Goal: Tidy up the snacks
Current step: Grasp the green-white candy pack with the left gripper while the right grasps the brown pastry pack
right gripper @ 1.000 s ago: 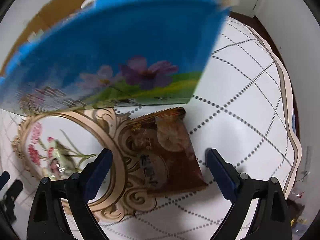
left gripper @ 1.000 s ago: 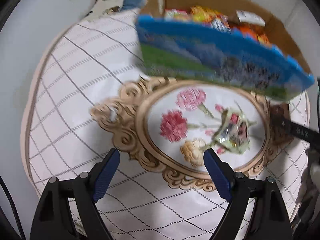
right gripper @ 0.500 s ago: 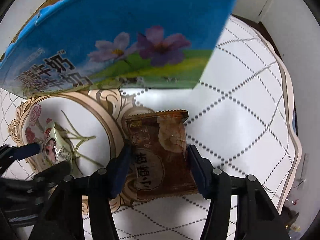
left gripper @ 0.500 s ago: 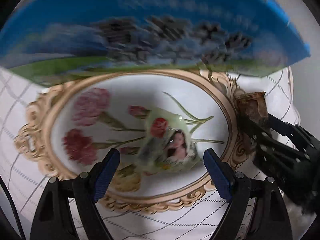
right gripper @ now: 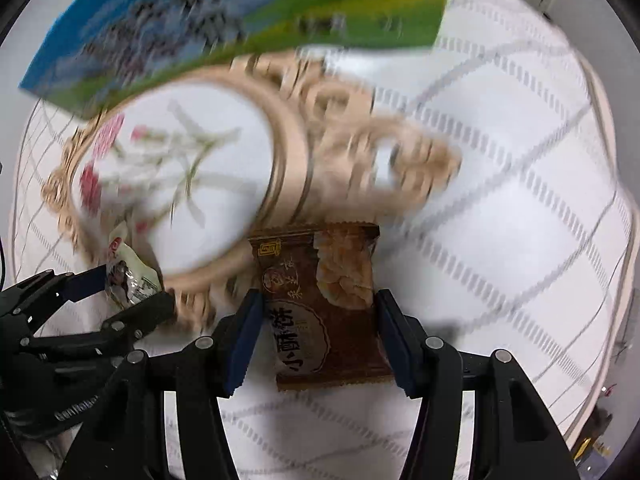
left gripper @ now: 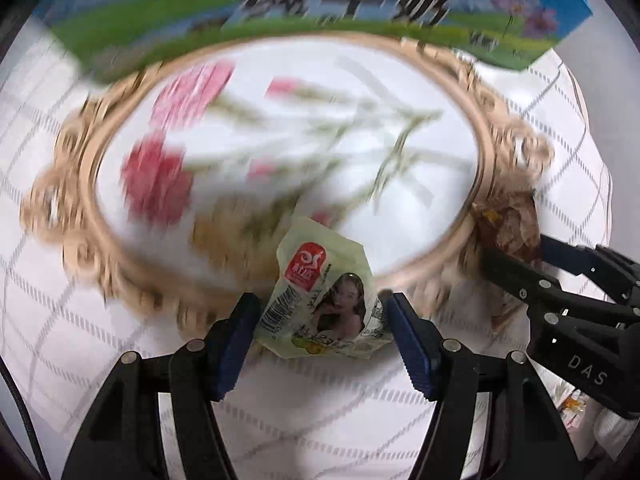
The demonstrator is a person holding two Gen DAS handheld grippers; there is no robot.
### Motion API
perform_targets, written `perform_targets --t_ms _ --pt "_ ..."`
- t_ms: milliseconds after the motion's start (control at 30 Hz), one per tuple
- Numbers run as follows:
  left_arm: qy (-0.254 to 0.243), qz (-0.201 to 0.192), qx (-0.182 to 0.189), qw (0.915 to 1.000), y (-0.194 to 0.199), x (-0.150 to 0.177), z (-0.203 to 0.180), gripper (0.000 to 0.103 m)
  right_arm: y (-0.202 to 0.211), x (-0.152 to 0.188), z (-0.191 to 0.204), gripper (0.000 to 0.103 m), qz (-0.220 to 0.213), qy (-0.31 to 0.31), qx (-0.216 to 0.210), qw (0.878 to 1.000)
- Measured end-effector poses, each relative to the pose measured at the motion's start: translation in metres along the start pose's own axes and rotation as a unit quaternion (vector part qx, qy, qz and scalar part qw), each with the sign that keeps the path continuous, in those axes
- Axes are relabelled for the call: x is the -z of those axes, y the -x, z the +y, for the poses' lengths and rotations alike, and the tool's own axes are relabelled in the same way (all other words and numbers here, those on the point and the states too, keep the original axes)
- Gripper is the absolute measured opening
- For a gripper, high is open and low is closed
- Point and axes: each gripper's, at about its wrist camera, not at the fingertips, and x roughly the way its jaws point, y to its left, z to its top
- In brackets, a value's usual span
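Left gripper (left gripper: 320, 330): jaws just closing around green snack packet (left gripper: 322, 308) between its fingers | right gripper (right gripper: 316, 338): clamped on brown cake packet (right gripper: 324, 308) | both snacks picked up, not yet in blue box (right gripper: 224, 20) ahead | putting away left

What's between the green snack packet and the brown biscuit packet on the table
Only tablecloth: the gold frame print's lower edge lies between the green snack packet and brown biscuit packet. The right wrist view shows it.

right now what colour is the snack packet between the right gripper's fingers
Brown packet, with a clear window showing pastry; clearest in the right wrist view.
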Motion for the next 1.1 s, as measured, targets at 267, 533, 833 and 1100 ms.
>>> perform_targets --t_ms 267,533,833,1100 --pt "0.032 0.01 0.012 0.9994 -0.009 0.022 0.017 0.064 -0.018 0.029 0.01 0.064 0.021 -0.006 0.013 1.0" --pt "0.023 0.004 0.003 0.9997 -0.021 0.017 0.005 0.064 -0.035 0.014 0.027 0.064 0.019 -0.007 0.026 0.999" --pt "0.018 -0.005 0.021 0.9996 0.01 0.014 0.0 0.064 -0.01 0.004 0.012 0.058 -0.007 -0.034 -0.009 0.999" --pt "0.005 -0.026 0.049 0.9985 0.045 -0.004 -0.007 0.047 0.034 -0.003 0.014 0.058 -0.042 -0.046 -0.047 0.997"
